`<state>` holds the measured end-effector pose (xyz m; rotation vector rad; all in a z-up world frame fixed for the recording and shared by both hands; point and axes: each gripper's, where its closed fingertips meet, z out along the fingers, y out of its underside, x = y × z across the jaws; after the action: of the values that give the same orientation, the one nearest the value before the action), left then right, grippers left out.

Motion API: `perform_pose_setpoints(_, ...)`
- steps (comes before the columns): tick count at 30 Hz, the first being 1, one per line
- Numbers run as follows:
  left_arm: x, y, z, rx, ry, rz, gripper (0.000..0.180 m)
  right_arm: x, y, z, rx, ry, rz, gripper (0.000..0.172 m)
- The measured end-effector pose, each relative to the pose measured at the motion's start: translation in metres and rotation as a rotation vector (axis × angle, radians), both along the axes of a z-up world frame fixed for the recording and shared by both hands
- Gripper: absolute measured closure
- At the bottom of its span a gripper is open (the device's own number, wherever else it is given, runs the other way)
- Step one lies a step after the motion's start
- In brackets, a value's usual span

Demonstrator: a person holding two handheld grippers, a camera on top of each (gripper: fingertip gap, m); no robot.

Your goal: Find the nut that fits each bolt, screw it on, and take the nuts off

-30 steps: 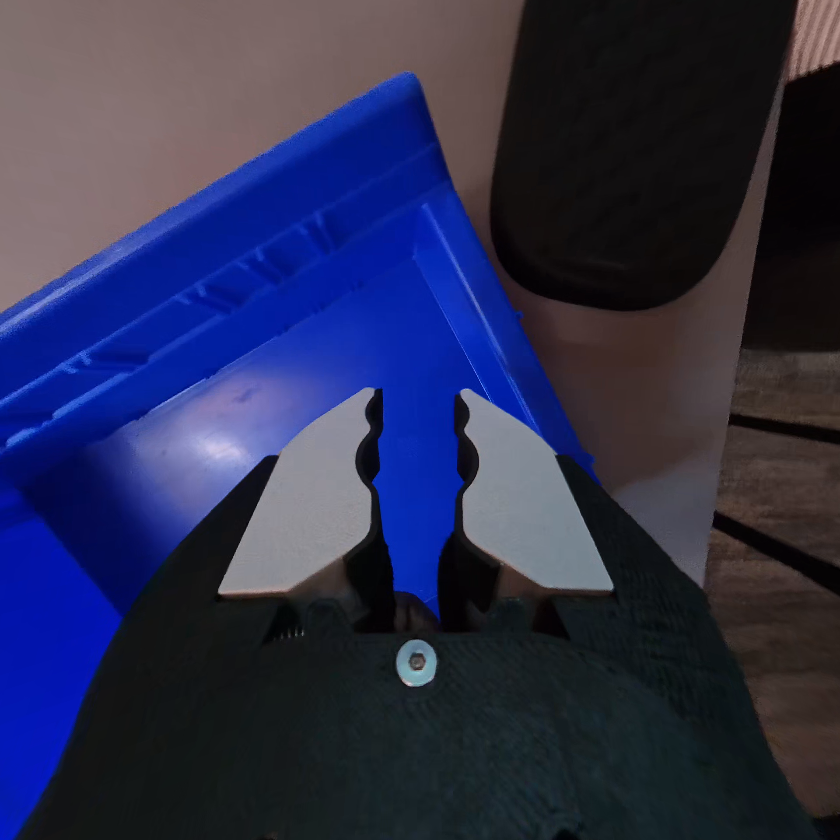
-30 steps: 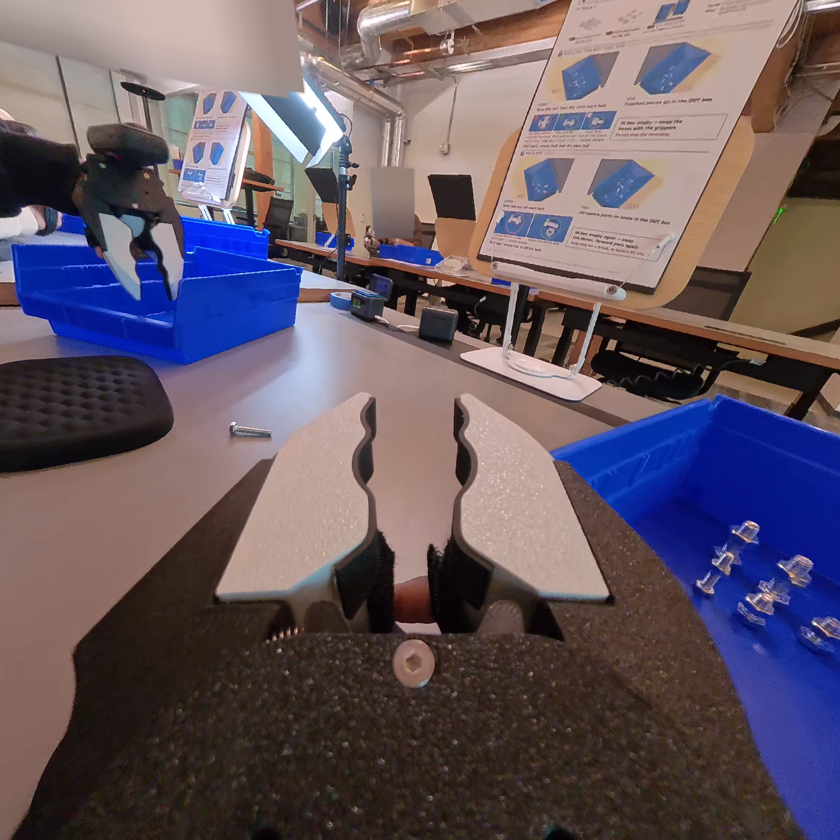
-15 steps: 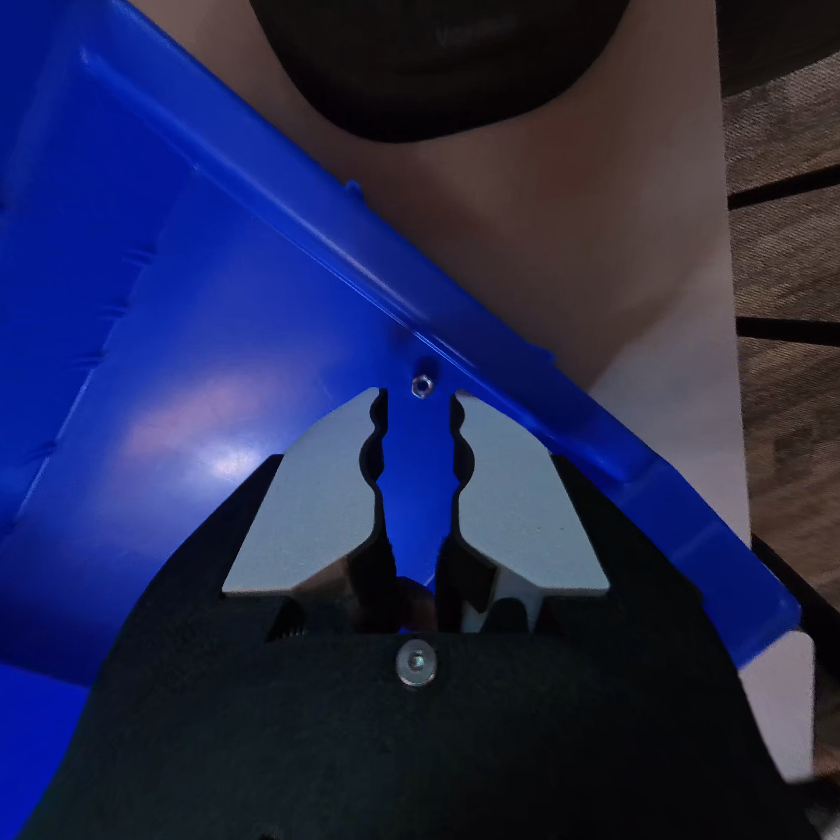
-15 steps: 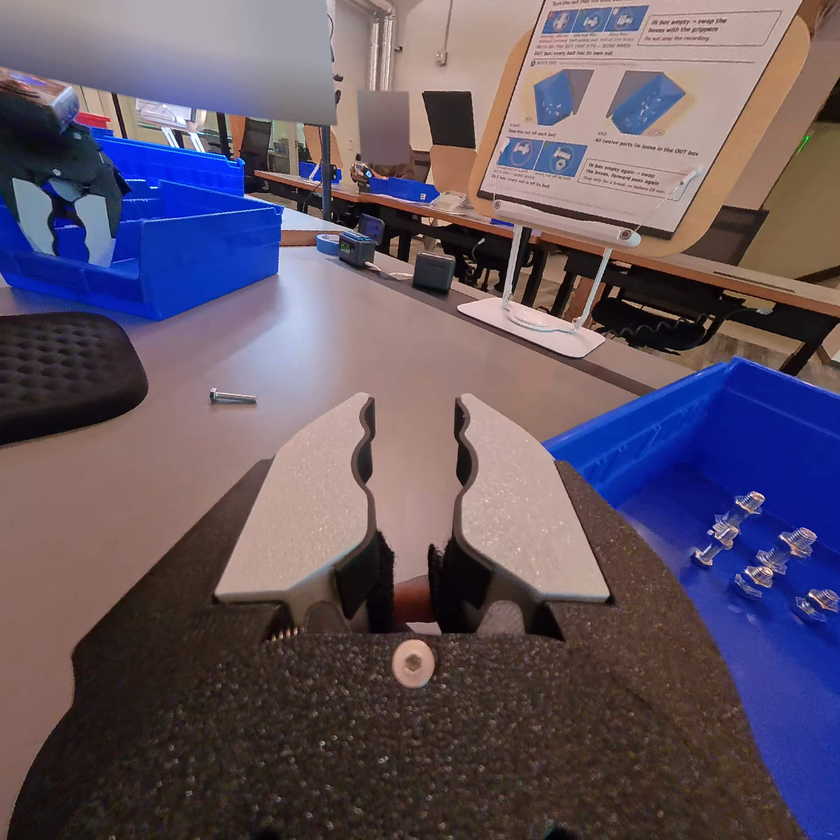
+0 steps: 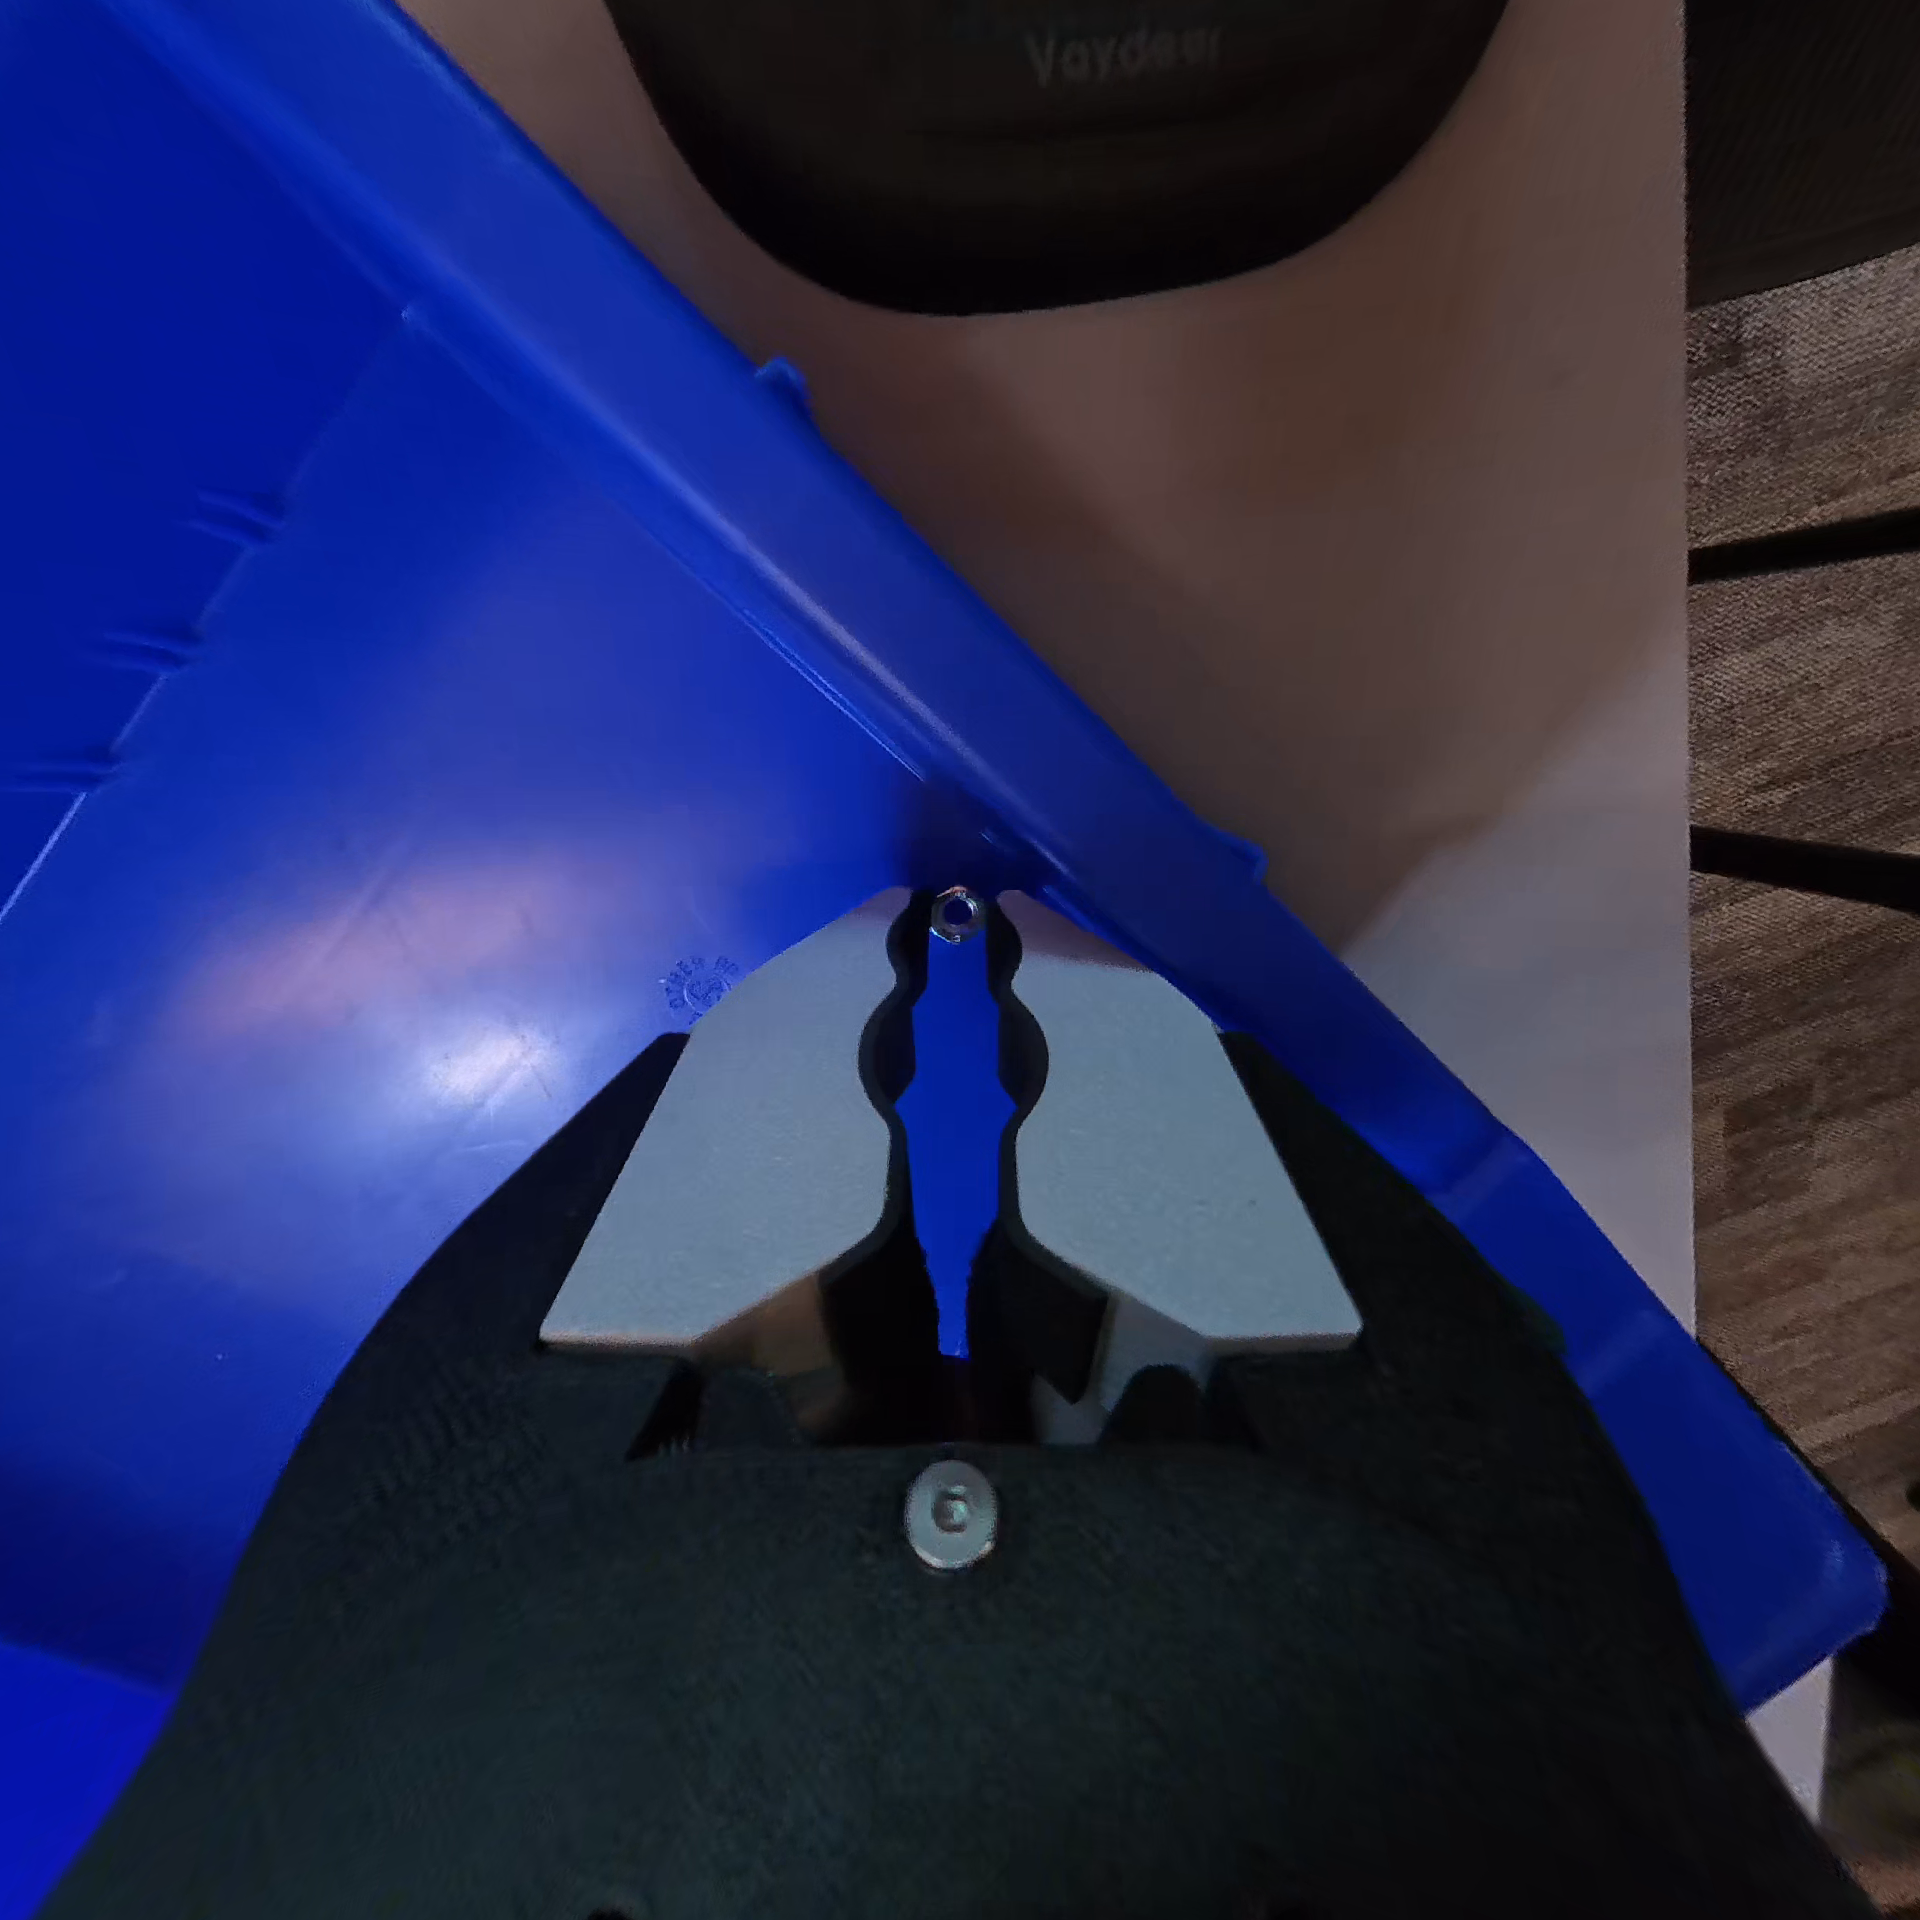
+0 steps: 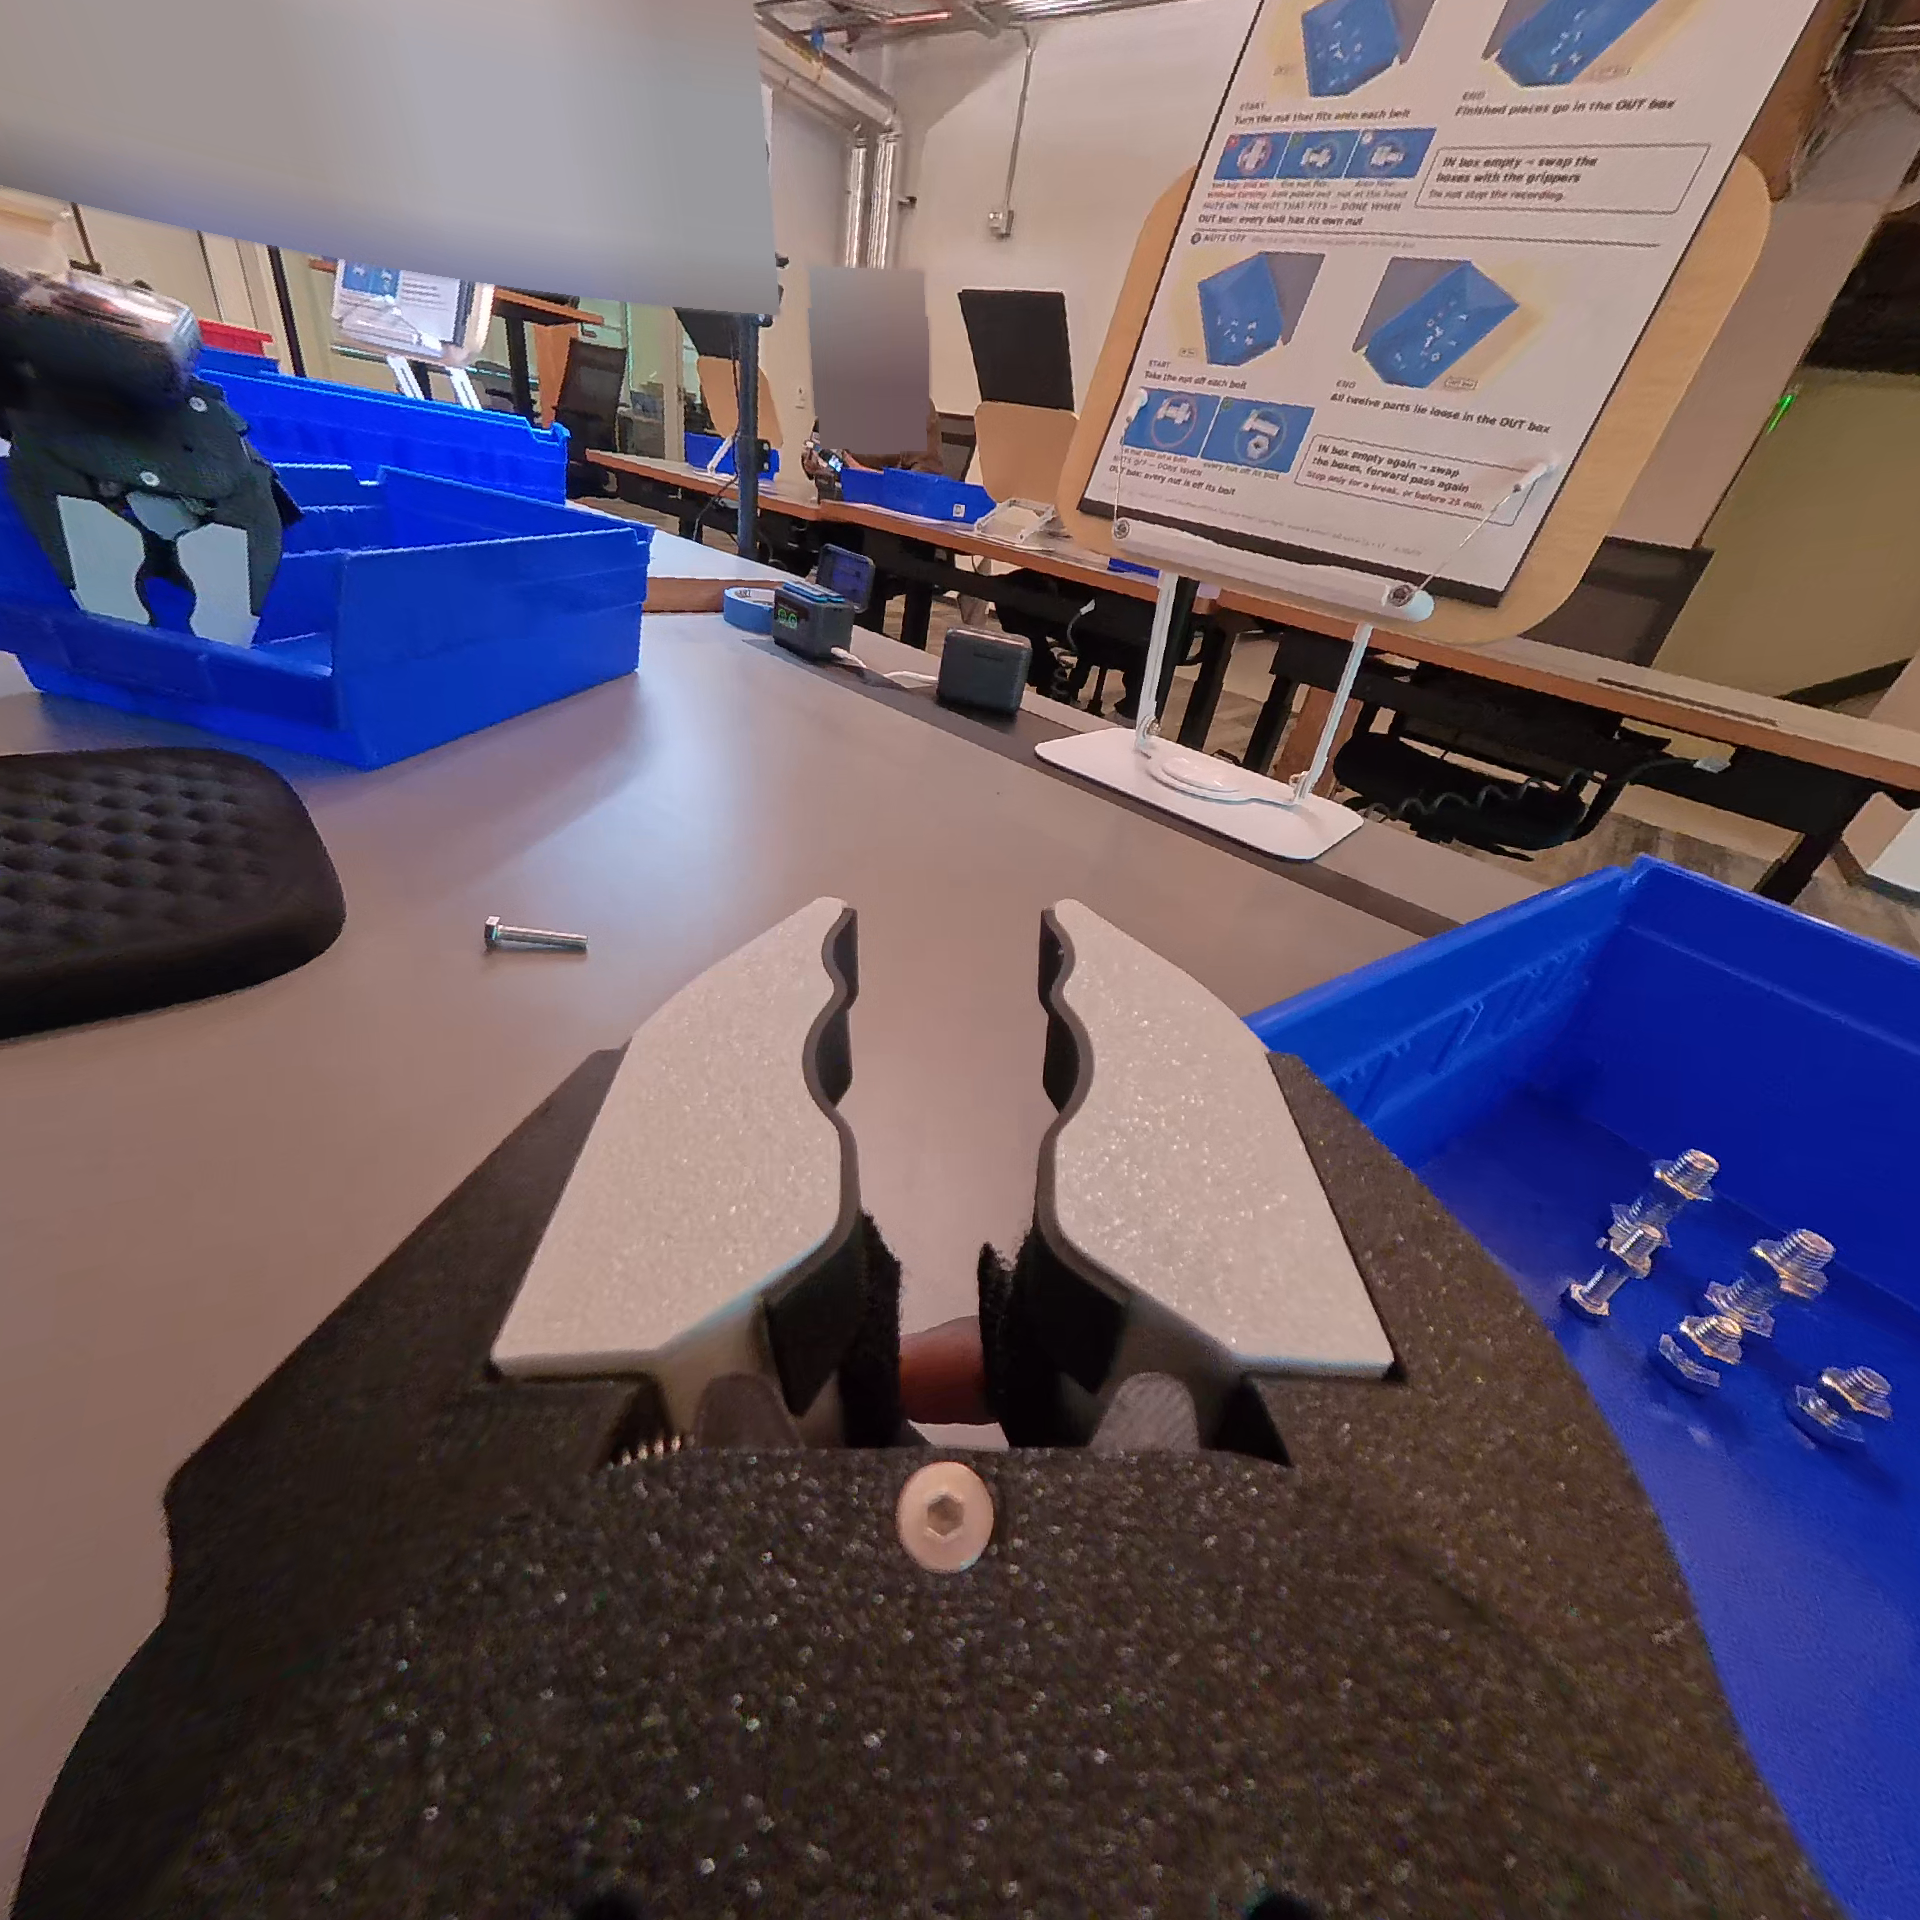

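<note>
Left gripper (image 5: 958,920) clamps small nut (image 5: 957,916) at bin (image 5: 436,727) wall; right gripper (image 6: 948,935) apart, empty; bolt (image 6: 535,938) lies unthreaded mid-table, several assemblies binned

The nut (image 5: 957,915) is a small silver hex nut. It lies flat on the floor of a blue bin (image 5: 416,727), its hole facing up, close to the bin's side wall. It sits between the tips of the left gripper (image 5: 957,925), whose pads stand close on both sides of it; I cannot tell if they press it.

1 bolt (image 6: 535,938) lies alone on the grey worktop (image 6: 727,810). It is silver with a hex head, on its side, head to the left.

In a second blue bin (image 6: 1714,1039) at the right lie several bolts with nuts on them (image 6: 1704,1278), shiny and scattered in a loose group on its floor.
</note>
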<state>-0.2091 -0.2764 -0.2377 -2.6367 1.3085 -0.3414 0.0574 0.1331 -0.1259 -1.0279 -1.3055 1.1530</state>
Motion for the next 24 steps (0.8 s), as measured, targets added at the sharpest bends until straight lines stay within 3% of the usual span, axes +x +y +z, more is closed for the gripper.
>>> perform_pose_setpoints(4, -0.009, 0.014, 0.015, 0.056, 0.038, 0.152, 0.170, 0.001, -0.002, 0.001, 0.013, 0.012, 0.010, 0.138)
perform_pose_setpoints(12, -0.021, 0.059, 0.092, 0.267, 0.214, 0.586, 0.170, -0.001, -0.005, -0.003, 0.020, -0.017, 0.027, 0.138)
perform_pose_setpoints(17, 0.036, 0.120, 0.133, 0.459, -0.036, 0.816, 0.171, -0.009, -0.006, -0.014, 0.014, -0.107, 0.046, 0.139)
perform_pose_setpoints(19, 0.062, 0.142, 0.133, 0.492, -0.084, 0.836, 0.170, -0.013, -0.005, -0.020, -0.001, -0.155, 0.049, 0.139)
perform_pose_setpoints(24, 0.127, 0.202, 0.103, 0.509, -0.146, 0.797, 0.170, -0.018, -0.010, -0.031, 0.007, -0.230, 0.078, 0.138)
